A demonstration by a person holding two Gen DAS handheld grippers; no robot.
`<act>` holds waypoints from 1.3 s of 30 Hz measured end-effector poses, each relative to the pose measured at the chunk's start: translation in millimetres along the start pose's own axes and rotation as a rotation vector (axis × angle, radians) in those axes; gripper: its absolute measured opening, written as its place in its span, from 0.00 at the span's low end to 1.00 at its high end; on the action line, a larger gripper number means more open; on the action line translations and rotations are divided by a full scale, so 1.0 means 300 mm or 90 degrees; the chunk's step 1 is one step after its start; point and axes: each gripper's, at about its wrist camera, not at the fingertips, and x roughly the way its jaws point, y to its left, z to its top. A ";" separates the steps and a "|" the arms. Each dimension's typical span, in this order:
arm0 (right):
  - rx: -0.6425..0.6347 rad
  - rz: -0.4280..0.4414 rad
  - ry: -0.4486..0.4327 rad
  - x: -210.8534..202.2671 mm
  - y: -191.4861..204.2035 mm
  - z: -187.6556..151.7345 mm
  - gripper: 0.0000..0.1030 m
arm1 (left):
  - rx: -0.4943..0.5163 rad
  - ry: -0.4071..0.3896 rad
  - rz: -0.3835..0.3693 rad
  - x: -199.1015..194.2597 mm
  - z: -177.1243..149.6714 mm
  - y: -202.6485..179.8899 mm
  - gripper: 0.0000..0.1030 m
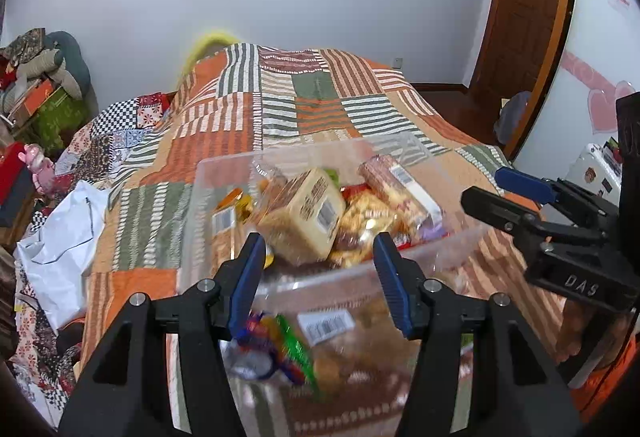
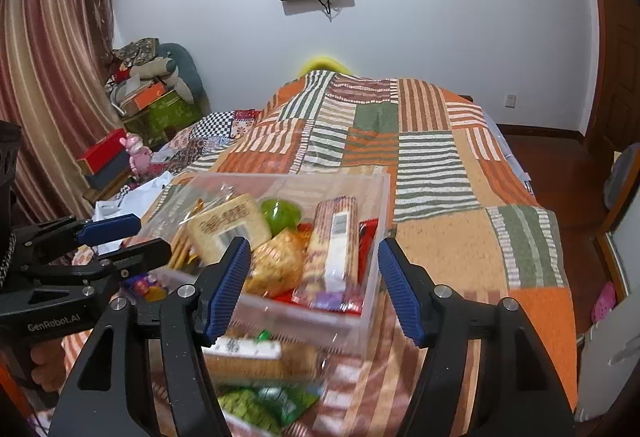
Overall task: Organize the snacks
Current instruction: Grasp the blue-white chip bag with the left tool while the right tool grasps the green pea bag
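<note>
Hovering side by side over a clear plastic bin [image 1: 224, 173] on the patchwork quilt [image 1: 320, 101], both claws stand spread wide and carry nothing. The left gripper [image 1: 320, 257] is aimed at the bin's near rim, with a pale yellow cracker pack [image 1: 304, 213] just ahead of its tips; the right gripper [image 2: 314, 265] faces the same heap from the other end, a long striped biscuit sleeve [image 2: 334, 237] straight in front of it. The snacks lie piled loosely in the bin — tilted, overlapping, labels at odd angles — which I judge to be a dumped load not yet sorted. More packets sit below the claws, outside the bin's near wall, though blur makes them hard to name; a green wrapper [image 2: 256, 405] is the clearest.

The right wrist view shows a green round item [image 2: 280, 215] tucked behind the cracker pack and a curtain [image 2: 48, 97] off to its left, both missing or barely hinted at in the left view. The left wrist view alone shows a white bag [image 1: 68, 237] crumpled on the quilt to that claw's left and a wooden door [image 1: 528, 17] far right.
</note>
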 end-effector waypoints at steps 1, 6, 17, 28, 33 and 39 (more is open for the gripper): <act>-0.002 0.001 0.001 -0.010 0.004 -0.011 0.62 | 0.000 0.002 0.000 -0.007 -0.009 0.006 0.54; -0.006 0.000 0.012 -0.042 0.017 -0.070 0.65 | -0.012 0.013 0.001 -0.039 -0.077 0.043 0.54; 0.016 -0.006 0.064 -0.021 0.024 -0.201 0.68 | -0.017 0.043 0.021 -0.063 -0.259 0.130 0.54; 0.015 -0.001 0.122 0.043 0.073 -0.270 0.68 | -0.044 0.053 0.001 -0.037 -0.329 0.172 0.54; 0.016 0.010 0.139 0.070 0.079 -0.266 0.68 | -0.057 0.063 -0.015 0.011 -0.309 0.170 0.60; 0.036 0.019 0.153 0.074 0.053 -0.272 0.69 | -0.087 0.044 -0.014 0.036 -0.270 0.172 0.70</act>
